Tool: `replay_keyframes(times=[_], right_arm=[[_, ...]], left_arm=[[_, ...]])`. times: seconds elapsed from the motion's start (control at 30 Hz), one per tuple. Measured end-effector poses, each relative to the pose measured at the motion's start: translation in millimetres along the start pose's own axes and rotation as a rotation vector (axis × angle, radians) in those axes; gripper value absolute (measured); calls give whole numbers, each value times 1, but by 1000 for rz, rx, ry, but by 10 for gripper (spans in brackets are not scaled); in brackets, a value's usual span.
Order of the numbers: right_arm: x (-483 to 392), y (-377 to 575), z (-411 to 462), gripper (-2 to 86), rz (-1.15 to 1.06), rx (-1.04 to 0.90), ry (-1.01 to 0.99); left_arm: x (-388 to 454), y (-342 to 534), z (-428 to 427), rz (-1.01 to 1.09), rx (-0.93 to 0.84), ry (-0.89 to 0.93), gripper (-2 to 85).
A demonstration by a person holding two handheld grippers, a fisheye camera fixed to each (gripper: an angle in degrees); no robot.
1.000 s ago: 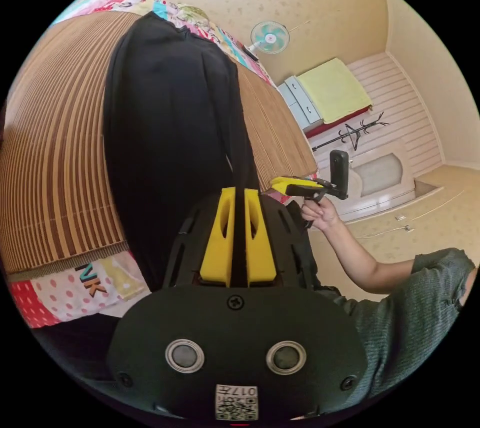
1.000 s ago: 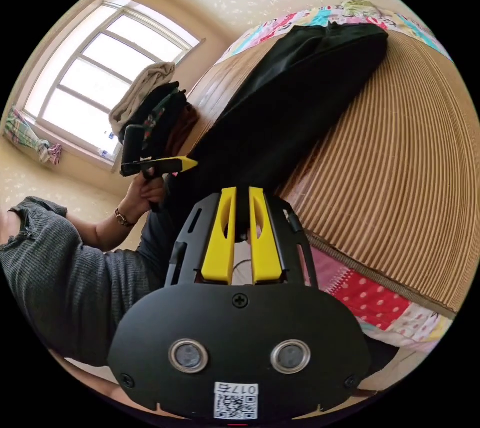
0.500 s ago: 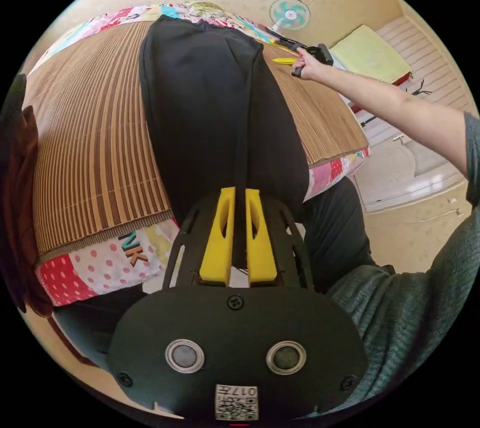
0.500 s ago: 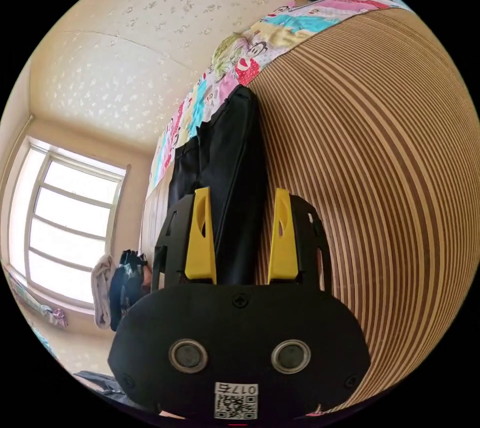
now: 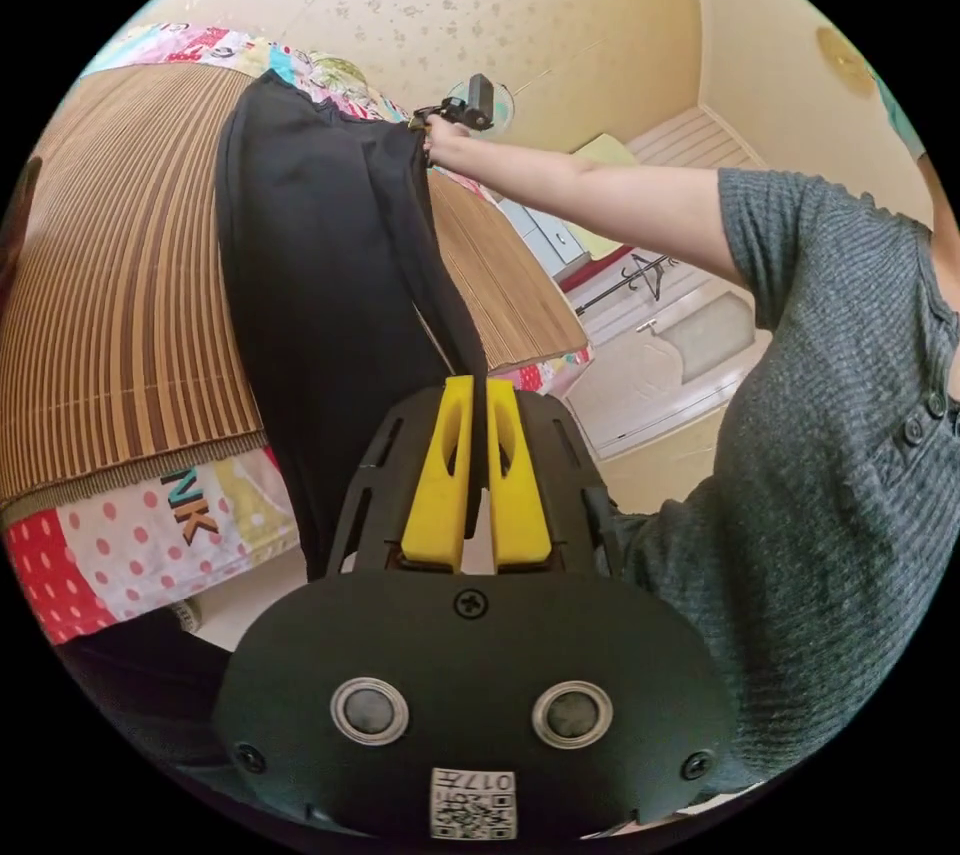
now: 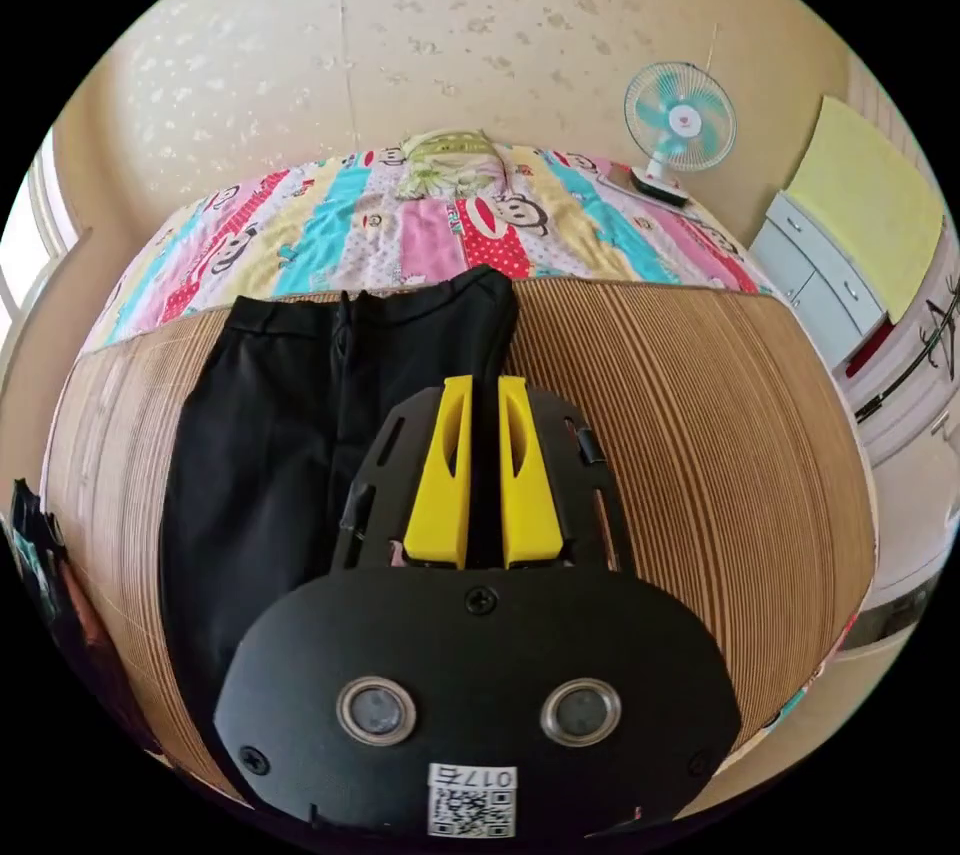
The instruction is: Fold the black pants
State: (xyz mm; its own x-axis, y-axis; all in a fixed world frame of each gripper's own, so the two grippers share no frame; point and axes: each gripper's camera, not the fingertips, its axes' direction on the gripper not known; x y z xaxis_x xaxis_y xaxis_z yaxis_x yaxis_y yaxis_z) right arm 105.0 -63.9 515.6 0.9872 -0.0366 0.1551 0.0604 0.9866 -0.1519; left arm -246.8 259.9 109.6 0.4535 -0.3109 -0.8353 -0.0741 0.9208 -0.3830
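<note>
Black pants (image 5: 320, 295) lie lengthwise on the striped bamboo mat (image 5: 110, 275) over the bed, the hem end spilling past the mat's near edge and the waistband at its far edge beside the patterned bedsheet (image 6: 400, 225). At the near end, the left gripper (image 5: 478, 455) has its yellow jaws closed on a raised ridge of leg fabric. At the far end, the right gripper (image 6: 485, 465) has its jaws pinched on the waistband corner nearest the mat's middle. The long axis runs gripper to gripper, so I judge the fold will turn on bringing one end toward the other.
</note>
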Motion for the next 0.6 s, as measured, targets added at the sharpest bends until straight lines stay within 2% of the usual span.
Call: replay_keyframes(times=[0.1, 0.17, 0.23, 0.33, 0.4, 0.6], right_arm=[[-79, -2, -35, 29, -103, 118, -108], [-117, -2, -36, 31, -118, 96, -224], [-151, 5, -17, 33, -98, -19, -402], [-159, 37, -8, 19, -42, -92, -610], [-153, 64, -16, 17, -48, -108, -624], [-107, 203, -74, 40, -350, -124, -498]], left_arm=[[2, 28, -33, -66, 60, -27, 3], [-4, 44, -44, -139, 75, -48, 5], [-10, 57, -51, -200, 51, -108, 8], [-9, 78, -60, -245, 22, -207, 14], [-10, 90, -59, -280, 6, -218, 18], [-16, 82, -58, -218, -114, -194, 23]])
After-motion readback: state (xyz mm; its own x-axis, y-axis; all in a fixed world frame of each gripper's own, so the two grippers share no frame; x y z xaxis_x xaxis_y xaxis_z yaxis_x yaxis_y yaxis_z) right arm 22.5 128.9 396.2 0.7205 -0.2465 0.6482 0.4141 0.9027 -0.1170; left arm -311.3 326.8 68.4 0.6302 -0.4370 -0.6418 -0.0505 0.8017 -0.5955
